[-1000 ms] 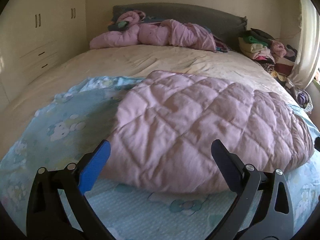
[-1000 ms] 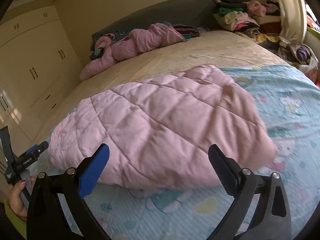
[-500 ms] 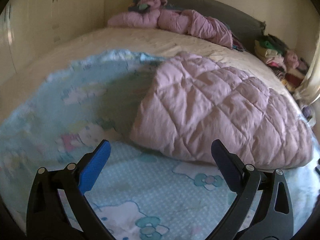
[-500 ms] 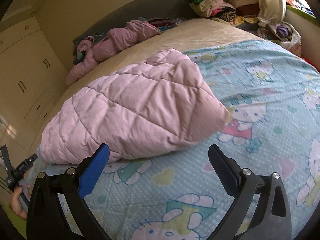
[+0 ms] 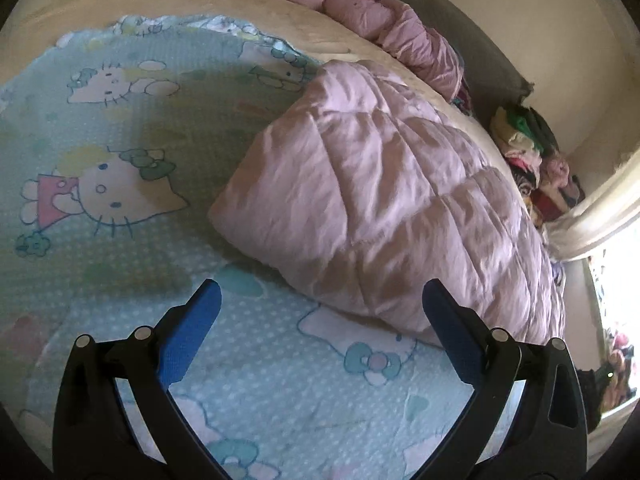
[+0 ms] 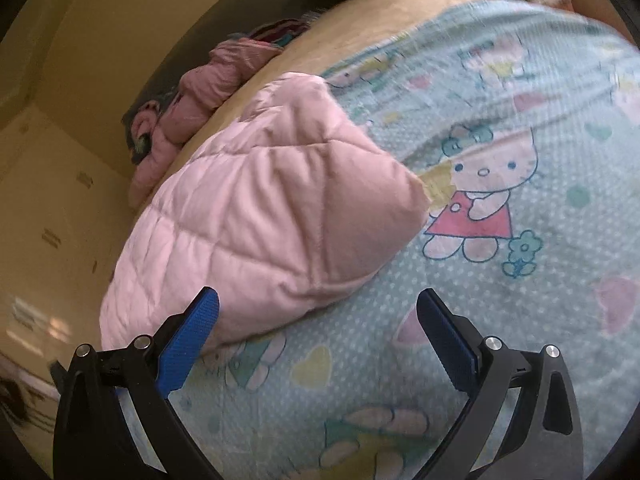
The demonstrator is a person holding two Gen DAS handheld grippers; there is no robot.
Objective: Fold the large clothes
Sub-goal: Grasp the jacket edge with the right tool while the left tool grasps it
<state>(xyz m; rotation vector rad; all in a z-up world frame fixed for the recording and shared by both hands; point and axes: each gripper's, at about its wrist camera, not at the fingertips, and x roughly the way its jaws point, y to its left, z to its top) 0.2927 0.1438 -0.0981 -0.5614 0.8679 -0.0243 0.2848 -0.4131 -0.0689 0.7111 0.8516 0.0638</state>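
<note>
Soft, puffy cloth on the pink quilt (image 5: 384,200), matt with stitched diamond seams and fine wrinkles, lying mid-frame on a thin printed sheet (image 5: 120,240) of dotted, matt cotton-like fabric. Both the left gripper (image 5: 320,312) and right gripper (image 6: 318,312) show matt black plastic arms, small shiny metal pins, and blue finger pads (image 6: 188,340) with a fine, rough grip texture. Upper left in the right wrist view, the cupboards (image 6: 52,208) look smooth and faintly glossy.
</note>
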